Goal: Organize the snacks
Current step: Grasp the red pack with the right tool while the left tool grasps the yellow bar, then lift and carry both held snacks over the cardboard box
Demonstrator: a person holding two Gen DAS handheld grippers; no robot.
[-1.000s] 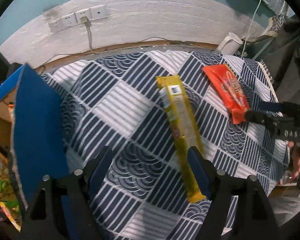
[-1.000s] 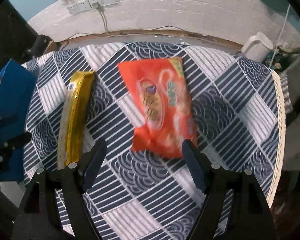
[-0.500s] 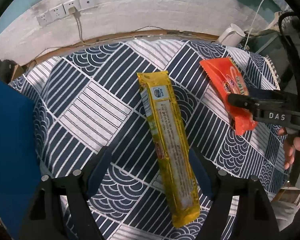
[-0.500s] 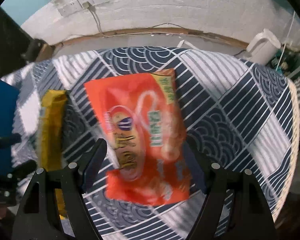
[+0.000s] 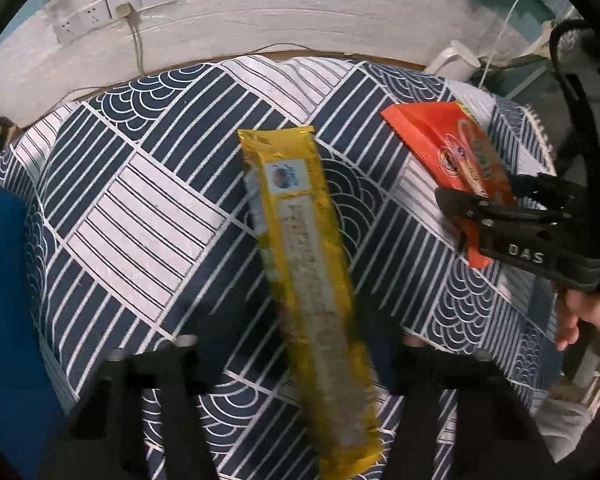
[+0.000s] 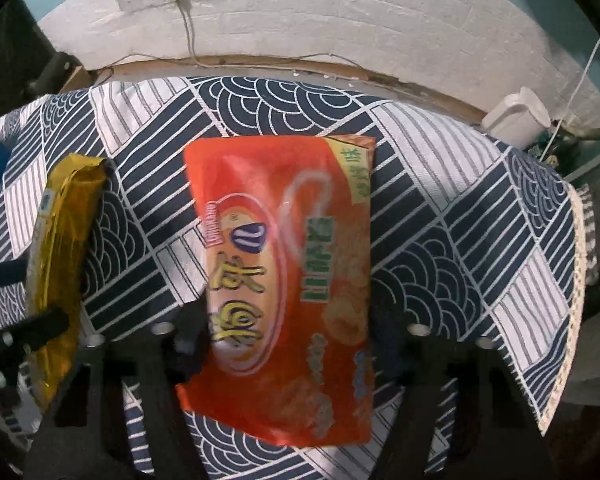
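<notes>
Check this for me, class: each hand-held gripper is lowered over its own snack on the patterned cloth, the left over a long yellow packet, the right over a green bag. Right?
Not quite. The right hand-held gripper is over an orange bag, not a green one, as the right wrist view shows. The rest holds: the left hand-held gripper straddles the long yellow packet on the patterned cloth.

yellow packet [image 5: 312, 280] between left gripper [image 5: 296, 344] fingers
</notes>
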